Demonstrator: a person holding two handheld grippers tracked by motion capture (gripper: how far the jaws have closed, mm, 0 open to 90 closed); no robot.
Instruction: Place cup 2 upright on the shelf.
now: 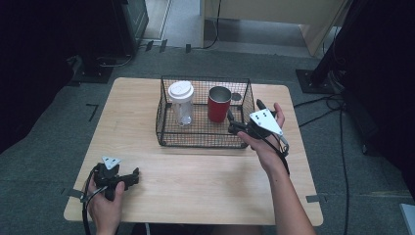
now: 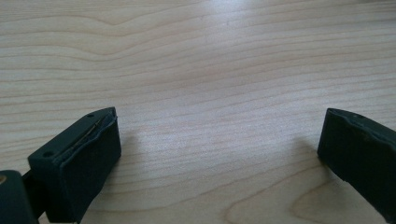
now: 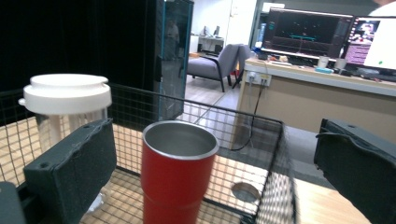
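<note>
Red cup [image 3: 178, 170] upright in wire basket [image 1: 205, 137], just ahead of wide-open right tongs [image 3: 210, 172], left tongs [image 2: 219, 154] wide over table [image 2: 196, 70]

Red tumbler [image 1: 219, 105], white-lidded bottle [image 1: 180, 103], black basket [image 1: 162, 105].

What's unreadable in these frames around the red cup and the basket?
- Red tumbler: base cut off by the bottom edge in the right gripper view.
- Clear bottle with white lid: lower body hidden behind the right gripper's left jaw there; contents too small to tell in the high view.
- Round disc on the wire basket floor: what it is, too small.
- Left gripper: jaws open over bare table.
</note>
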